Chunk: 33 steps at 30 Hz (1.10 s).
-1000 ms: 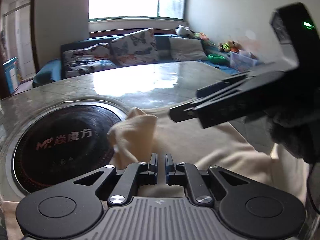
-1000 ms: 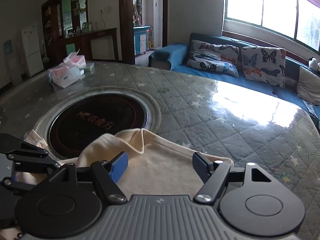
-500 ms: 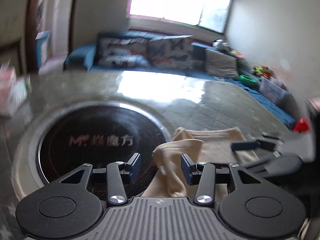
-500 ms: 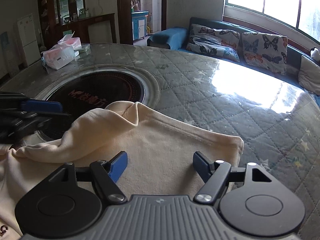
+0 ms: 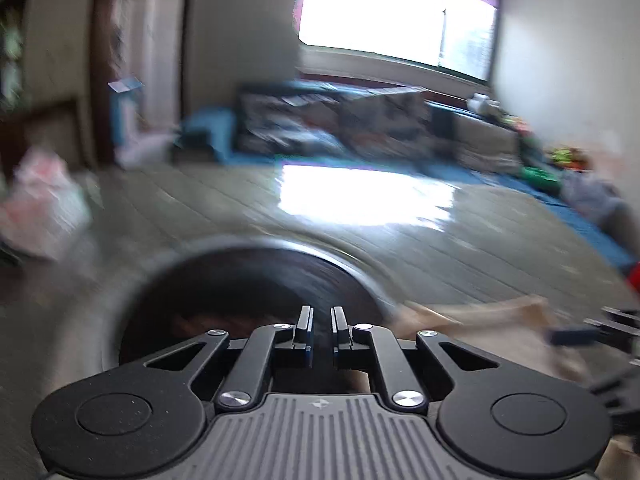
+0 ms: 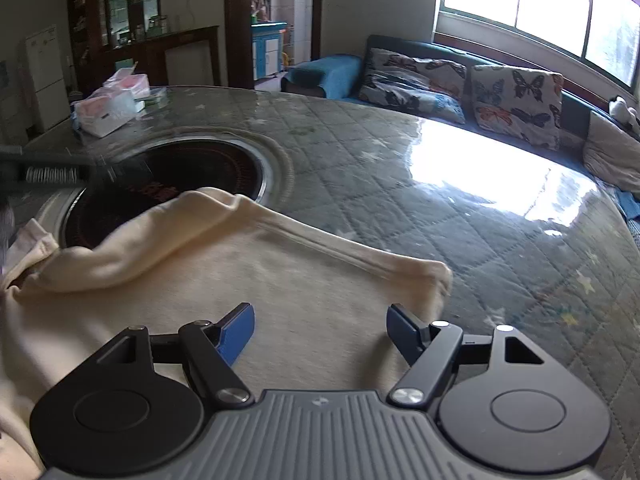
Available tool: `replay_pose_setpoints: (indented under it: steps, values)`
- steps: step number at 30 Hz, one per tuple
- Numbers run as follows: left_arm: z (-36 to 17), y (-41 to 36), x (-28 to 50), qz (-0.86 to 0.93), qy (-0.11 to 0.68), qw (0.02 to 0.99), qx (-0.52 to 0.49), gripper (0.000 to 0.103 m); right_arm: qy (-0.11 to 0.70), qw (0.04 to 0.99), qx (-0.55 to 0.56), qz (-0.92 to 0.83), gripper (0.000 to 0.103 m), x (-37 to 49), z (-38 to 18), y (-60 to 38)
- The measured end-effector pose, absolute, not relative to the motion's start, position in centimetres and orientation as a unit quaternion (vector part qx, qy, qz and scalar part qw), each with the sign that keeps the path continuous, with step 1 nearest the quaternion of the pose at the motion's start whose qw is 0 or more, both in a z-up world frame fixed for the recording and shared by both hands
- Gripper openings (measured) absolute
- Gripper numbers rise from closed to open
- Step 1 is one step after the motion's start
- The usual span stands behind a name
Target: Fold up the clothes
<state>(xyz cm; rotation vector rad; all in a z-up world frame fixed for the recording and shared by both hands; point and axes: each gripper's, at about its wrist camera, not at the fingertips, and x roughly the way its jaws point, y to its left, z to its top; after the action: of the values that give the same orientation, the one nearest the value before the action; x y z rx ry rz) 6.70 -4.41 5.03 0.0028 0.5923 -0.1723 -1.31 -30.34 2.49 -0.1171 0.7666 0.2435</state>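
A cream garment (image 6: 280, 280) lies spread on the quilted table top (image 6: 440, 208), its left part folded over into a thick roll near the hotplate. My right gripper (image 6: 322, 328) hovers open just above the garment's middle, its blue pads (image 6: 240, 332) holding nothing. The left wrist view is motion-blurred. In it my left gripper (image 5: 320, 320) is shut and empty over the black hotplate (image 5: 248, 280). The garment (image 5: 480, 320) shows only at the lower right, where a fingertip of the right gripper (image 5: 576, 336) pokes in. The left gripper's blurred body (image 6: 40, 172) appears at the left edge.
A round black hotplate (image 6: 168, 176) with a metal rim is set into the table, partly under the garment. Tissue packs (image 6: 108, 108) sit at the table's far left. A blue sofa with butterfly cushions (image 6: 460, 80) runs behind the table under the window.
My left gripper let go of the folded cloth edge, shut again and swung left off the garment over the hotplate. The right gripper stayed open above the garment.
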Motion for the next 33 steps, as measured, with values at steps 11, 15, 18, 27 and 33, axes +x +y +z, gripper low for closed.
replay_pose_setpoints:
  steps: [11, 15, 18, 27, 33]
  values:
    - [4.7, -3.8, 6.6, -0.153, 0.344, 0.925, -0.048, 0.055, 0.364, 0.926, -0.036, 0.092, 0.075, -1.0, 2.7, -32.3]
    - [3.7, -5.5, 6.5, -0.17, 0.368, 0.914, -0.037, 0.055, 0.366, 0.926, -0.03, 0.085, 0.075, -0.6, 2.7, -32.5]
    - [3.2, -6.0, 6.6, -0.165, 0.367, 0.915, -0.025, 0.042, 0.364, 0.927, -0.031, 0.087, 0.075, -0.7, 2.8, -32.5]
    - [3.7, -5.2, 7.4, -0.071, 0.295, 0.952, 0.034, 0.008, 0.367, 0.926, -0.032, 0.078, 0.073, -0.1, 2.7, -32.7]
    - [3.9, -4.6, 7.4, -0.087, 0.309, 0.947, 0.02, 0.015, 0.371, 0.926, -0.025, 0.068, 0.064, 0.3, 2.4, -33.1]
